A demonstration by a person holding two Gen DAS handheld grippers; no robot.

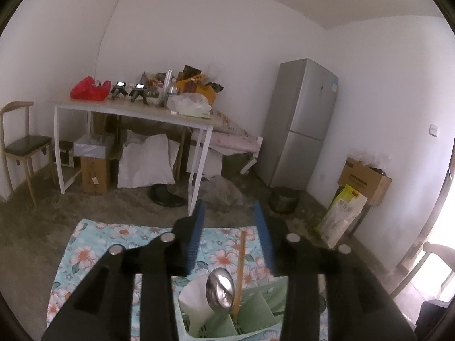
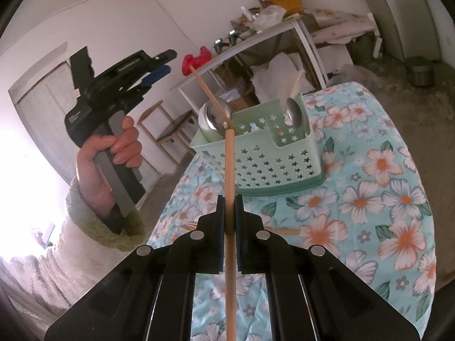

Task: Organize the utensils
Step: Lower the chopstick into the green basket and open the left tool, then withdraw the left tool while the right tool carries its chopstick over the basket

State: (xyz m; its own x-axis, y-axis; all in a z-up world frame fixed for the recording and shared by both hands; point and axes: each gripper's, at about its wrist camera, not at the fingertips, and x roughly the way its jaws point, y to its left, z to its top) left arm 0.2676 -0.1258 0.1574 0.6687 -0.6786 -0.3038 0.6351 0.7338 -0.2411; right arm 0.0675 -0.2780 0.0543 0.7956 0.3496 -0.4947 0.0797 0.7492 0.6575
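Clamped between the right gripper point(image 2: 229, 213) jaws, a wooden chopstick point(image 2: 229, 170) is running straight ahead, its tip reaching the green basket point(image 2: 264, 164) on the floral surface point(image 2: 369, 199); its rear end is cut off below. Left gripper point(image 1: 229, 227) is hovering above, jaws apart, holding nothing.

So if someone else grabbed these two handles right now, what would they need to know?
Right gripper: shut on a wooden chopstick, its tip near the green basket.
Left gripper: open, holding nothing, raised above the basket.
Already standing in the basket: two metal spoons, another chopstick and a white utensil.
Left to do: drop the held chopstick in; more sticks lie on the floral cloth.
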